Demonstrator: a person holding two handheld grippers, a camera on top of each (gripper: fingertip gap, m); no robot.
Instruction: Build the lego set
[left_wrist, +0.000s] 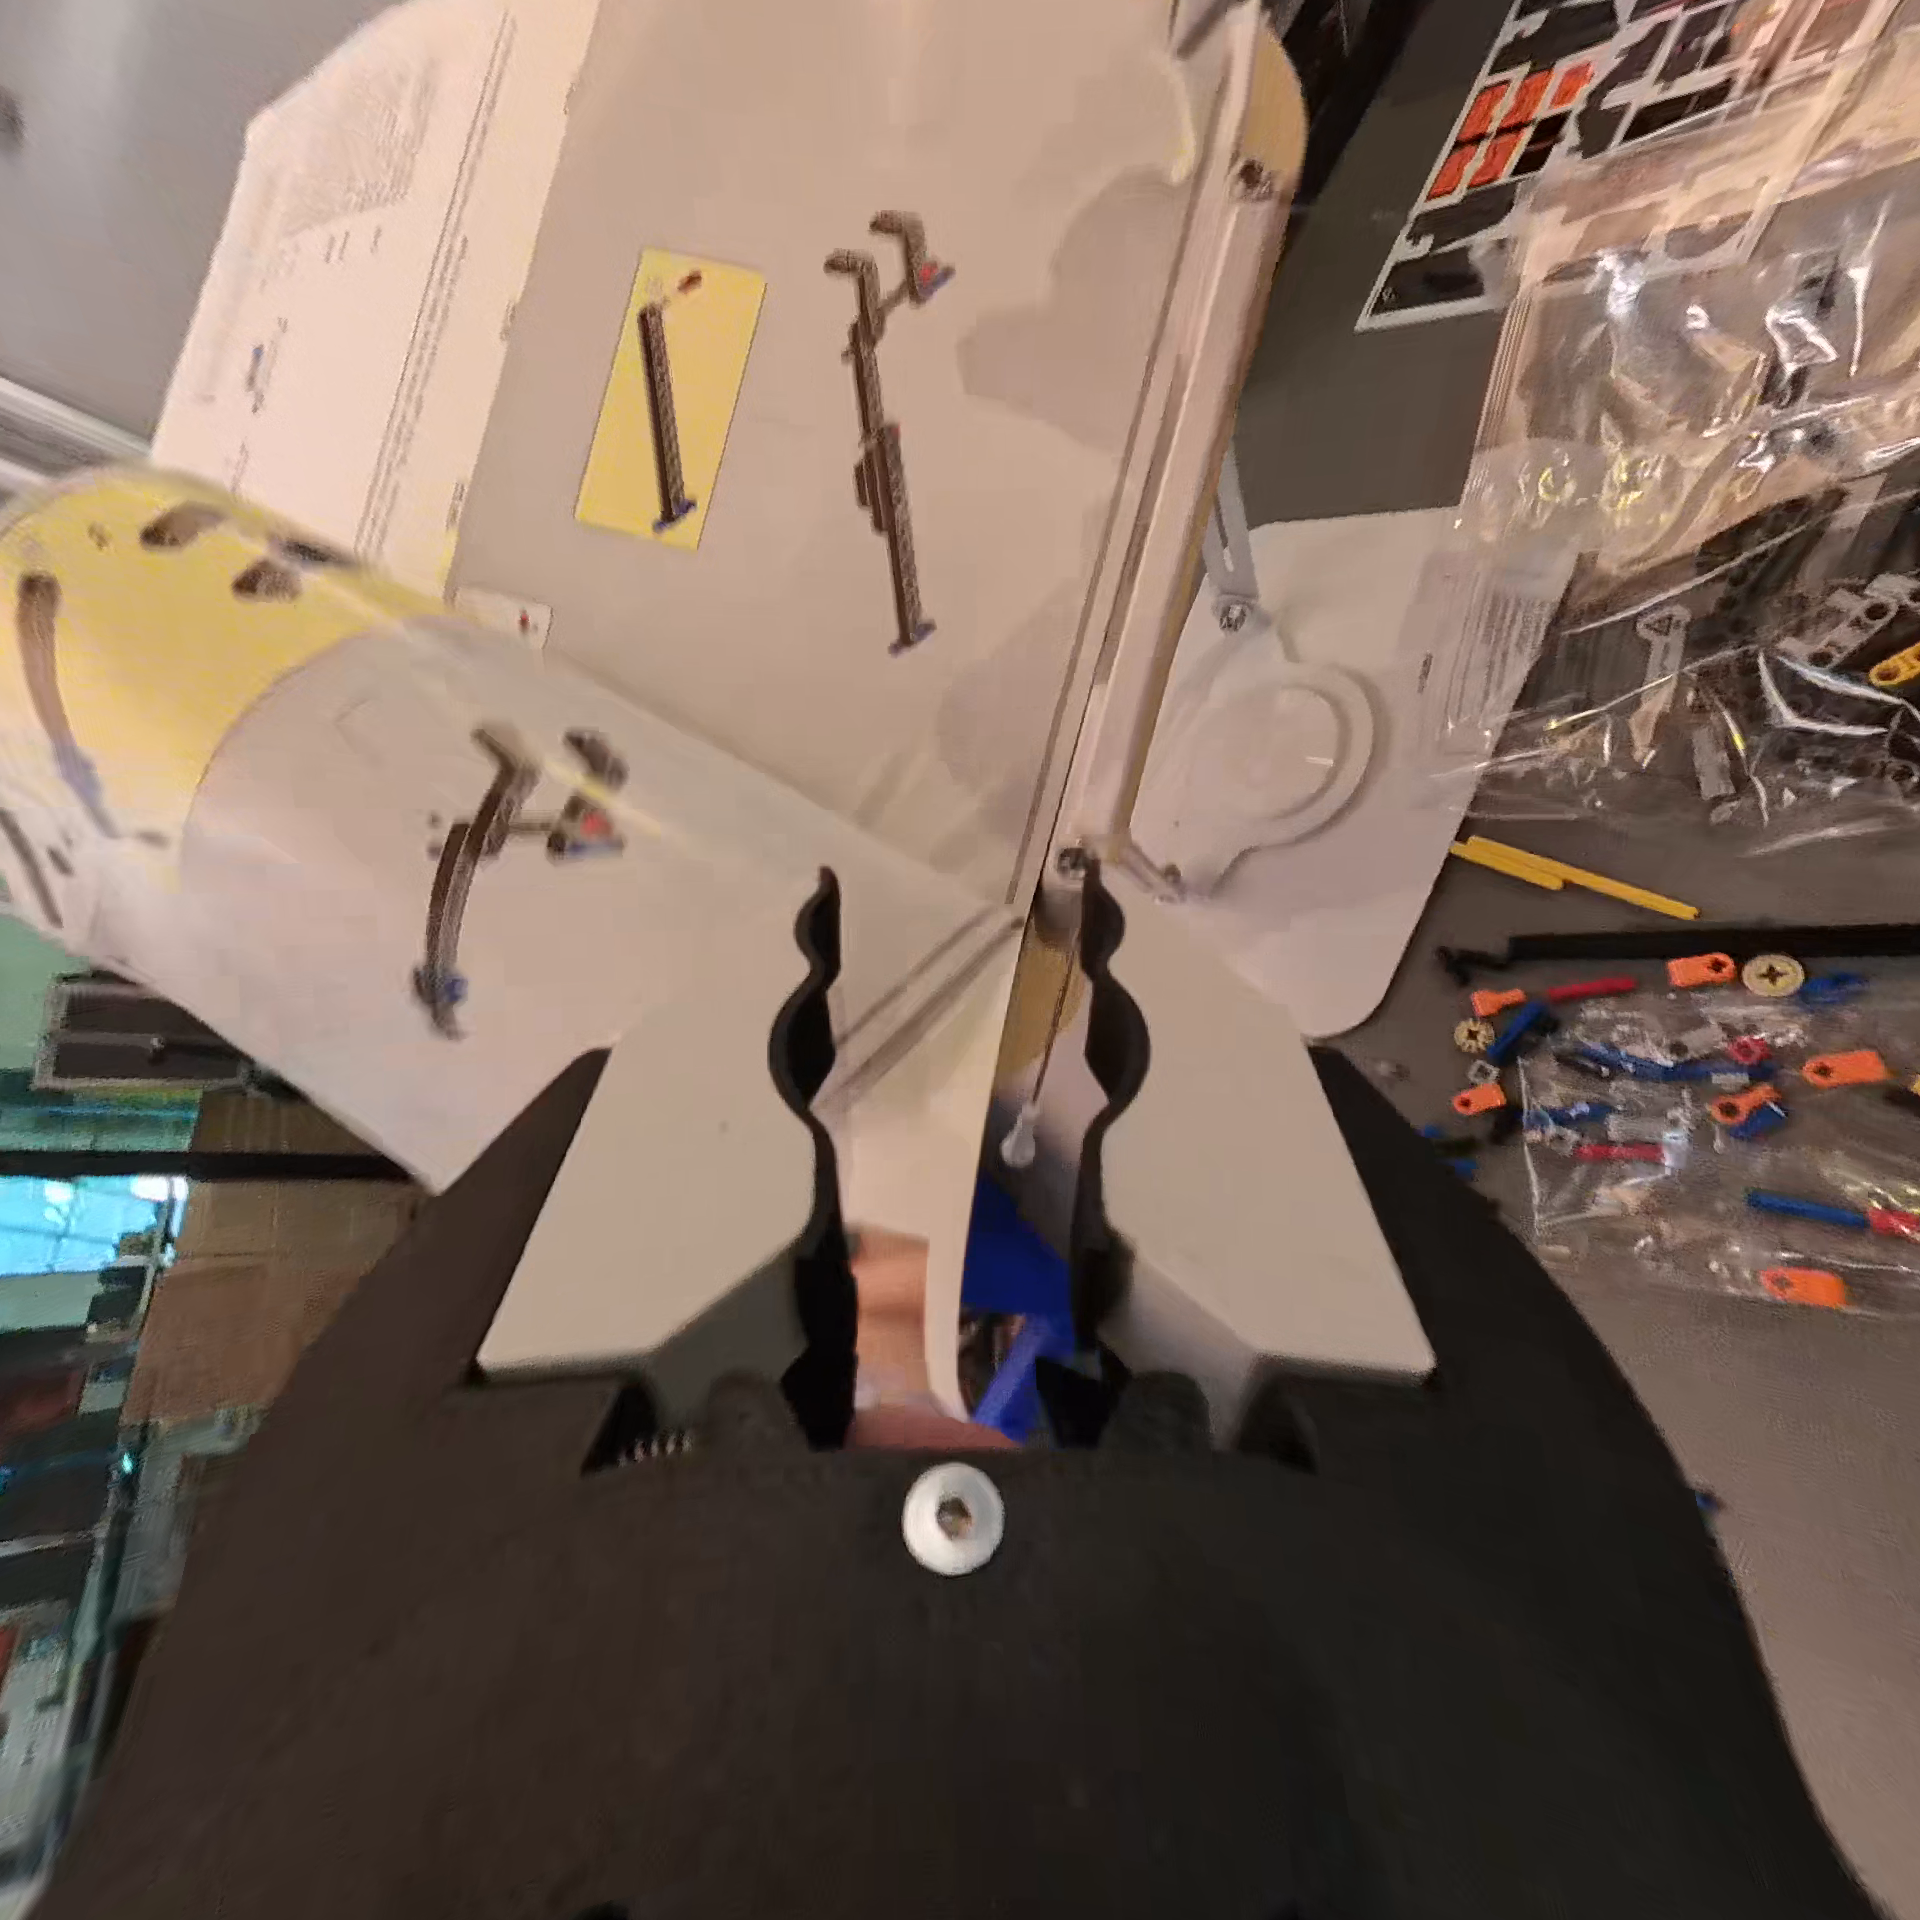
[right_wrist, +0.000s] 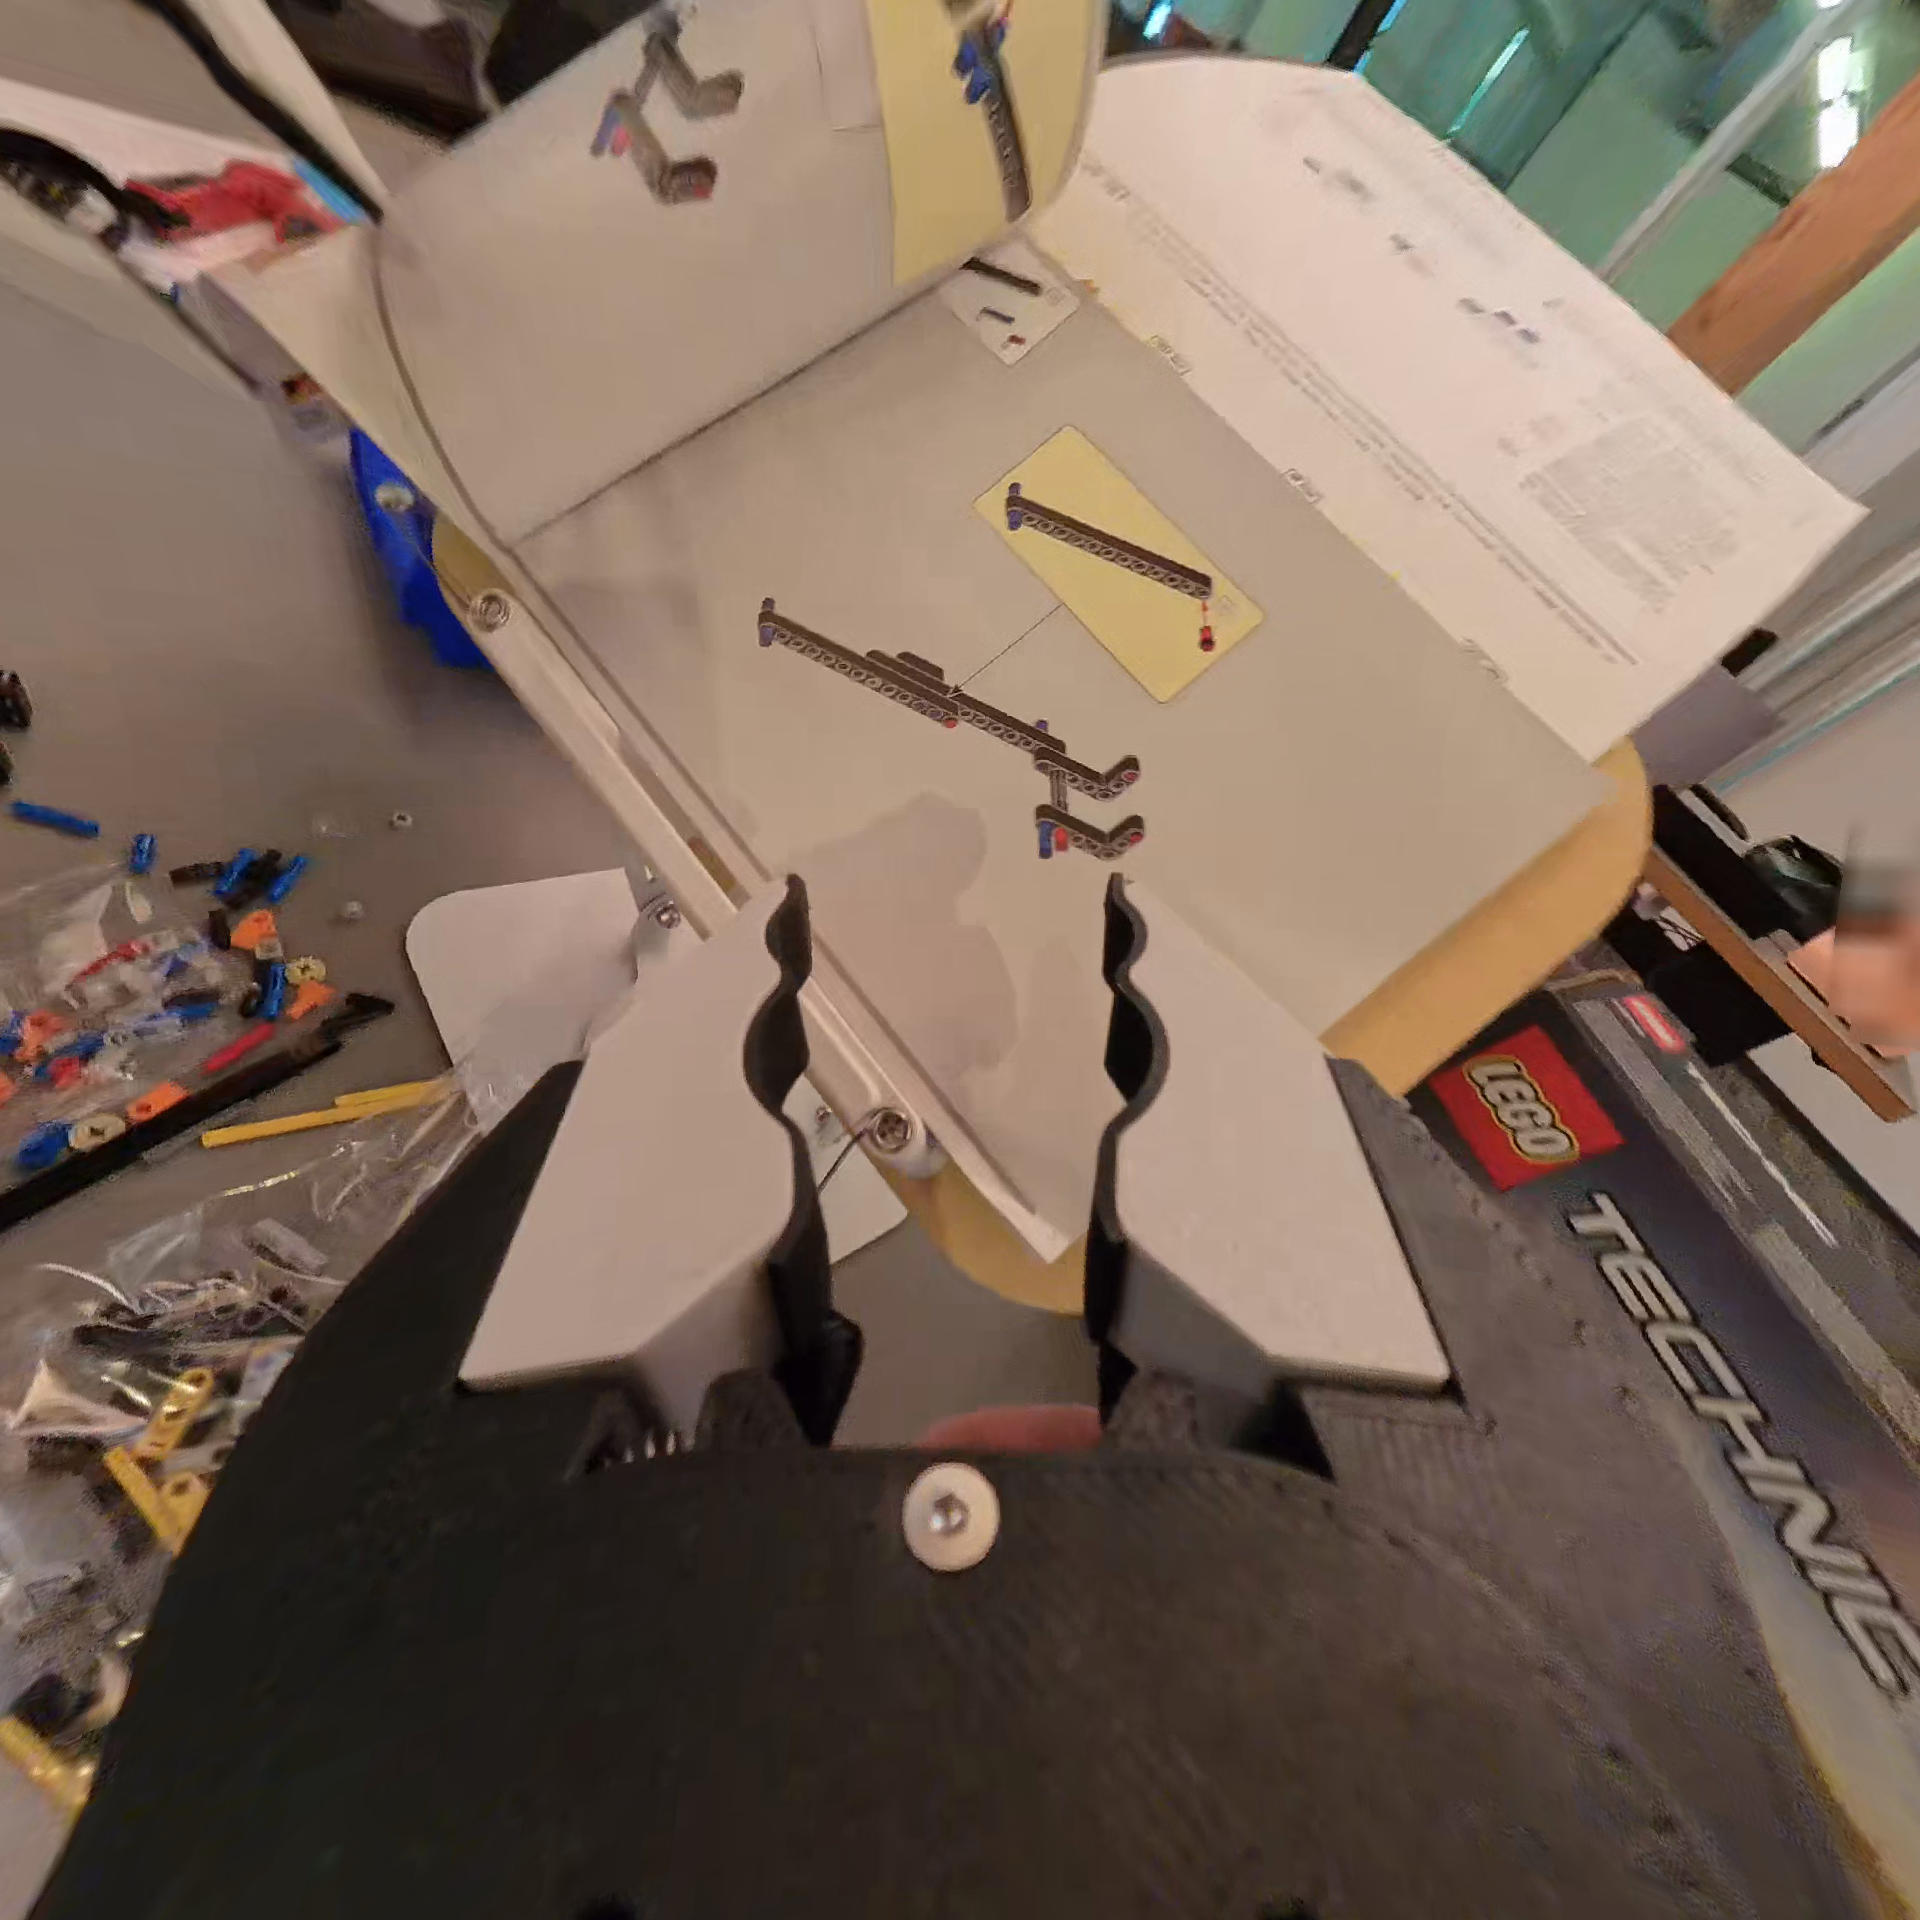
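Instruction booklet (right_wrist: 935, 644) propped on stand on worktop (right_wrist: 208, 582), one page curling. Thin, floppy, tears easily; best pinched at free page edge. Left claw (left_wrist: 956, 904) spread around page edge; right claw (right_wrist: 951, 894) spread, empty. Loose lego pieces (left_wrist: 1662, 1081) beside.

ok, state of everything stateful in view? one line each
left gripper: open, jaws either side of the stand's ledge
right gripper: open, empty
instruction booklet: open on the book stand, one page curling over mid-turn
parts bags: lying on the table, opened or not unclear
loose pieces: scattered, unassembled
set box: lying flat
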